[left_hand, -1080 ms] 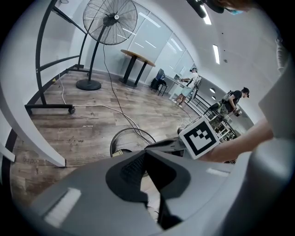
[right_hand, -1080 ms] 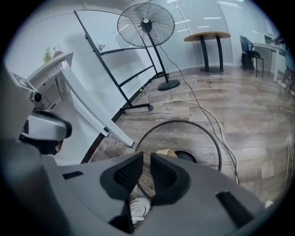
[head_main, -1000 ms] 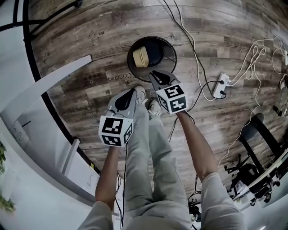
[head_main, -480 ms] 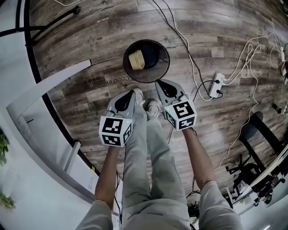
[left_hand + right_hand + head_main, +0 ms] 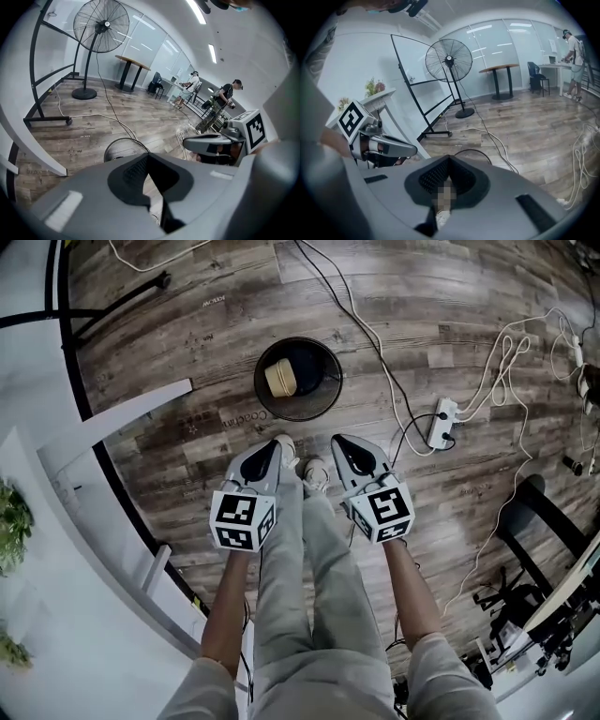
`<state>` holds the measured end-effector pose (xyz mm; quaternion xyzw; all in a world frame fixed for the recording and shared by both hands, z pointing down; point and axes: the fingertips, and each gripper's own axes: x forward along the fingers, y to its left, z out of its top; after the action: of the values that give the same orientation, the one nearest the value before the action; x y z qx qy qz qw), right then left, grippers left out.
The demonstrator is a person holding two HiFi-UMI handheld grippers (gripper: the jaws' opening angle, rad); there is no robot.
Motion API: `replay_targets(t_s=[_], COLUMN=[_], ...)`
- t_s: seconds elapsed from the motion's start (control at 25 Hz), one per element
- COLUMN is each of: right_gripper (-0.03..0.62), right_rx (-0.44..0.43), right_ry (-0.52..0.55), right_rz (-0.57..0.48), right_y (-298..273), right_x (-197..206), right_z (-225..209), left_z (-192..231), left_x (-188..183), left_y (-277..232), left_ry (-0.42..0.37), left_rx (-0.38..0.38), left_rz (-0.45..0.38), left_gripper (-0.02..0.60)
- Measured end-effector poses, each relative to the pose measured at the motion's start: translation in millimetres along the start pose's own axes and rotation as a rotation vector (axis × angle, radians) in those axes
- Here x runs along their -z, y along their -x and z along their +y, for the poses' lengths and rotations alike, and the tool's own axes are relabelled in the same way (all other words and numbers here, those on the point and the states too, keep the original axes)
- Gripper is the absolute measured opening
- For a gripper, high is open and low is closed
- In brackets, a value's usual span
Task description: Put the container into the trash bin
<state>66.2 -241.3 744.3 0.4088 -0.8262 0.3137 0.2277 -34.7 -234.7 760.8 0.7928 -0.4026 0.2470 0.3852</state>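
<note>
Left: we hold the left gripper (image 5: pixel 274 442) above the wood floor (image 5: pixel 450 296), jaws pressed together on nothing | Middle, farther off: the tan container (image 5: pixel 279 378) lies inside the round black trash bin (image 5: pixel 323 401), toward its left side | Right: our right gripper (image 5: pixel 340 442), jaws pressed together and empty, near side of the bin.

Trash bin (image 5: pixel 339 381) open from above, bare wooden floor (image 5: pixel 450 296) all round it, black cables (image 5: pixel 379 348) trailing just right of its rim, power strip (image 5: pixel 438 423) and white cords (image 5: pixel 497 362) farther right, slanted white panel (image 5: pixel 122 413) and black frame rail (image 5: pixel 66 334) closing off the left
</note>
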Motion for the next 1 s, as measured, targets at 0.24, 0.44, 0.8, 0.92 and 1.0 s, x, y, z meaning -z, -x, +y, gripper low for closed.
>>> replay_targets(t_s=[0.24, 0.44, 0.8, 0.92, 1.0], right_gripper=[0.014, 0.014, 0.014, 0.014, 0.014], right_rx=[0.02, 0.026, 0.036, 0.042, 0.05], right_ry=[0.0, 0.01, 0.042, 0.045, 0.046], right_rz=[-0.034, -0.07, -0.144, -0.173, -0.189], right_y=[25, 44, 77, 89, 99], right_x=[-21, -46, -95, -111, -120], right_z=[7, 16, 25, 26, 27], left_z=[-11, -22, -45, -55, -62], left_x=[-19, -38, -76, -88, -99], left_y=[20, 40, 74, 84, 92], left_ry=[-0.005, -0.019, -0.047, -0.066, -0.082], left_rx=[-0.006, -0.014, -0.024, -0.02, -0.021], left_rz=[-0.03, -0.059, -0.112, -0.128, -0.143], left_gripper=[0.011, 0.011, 0.011, 0.011, 0.011])
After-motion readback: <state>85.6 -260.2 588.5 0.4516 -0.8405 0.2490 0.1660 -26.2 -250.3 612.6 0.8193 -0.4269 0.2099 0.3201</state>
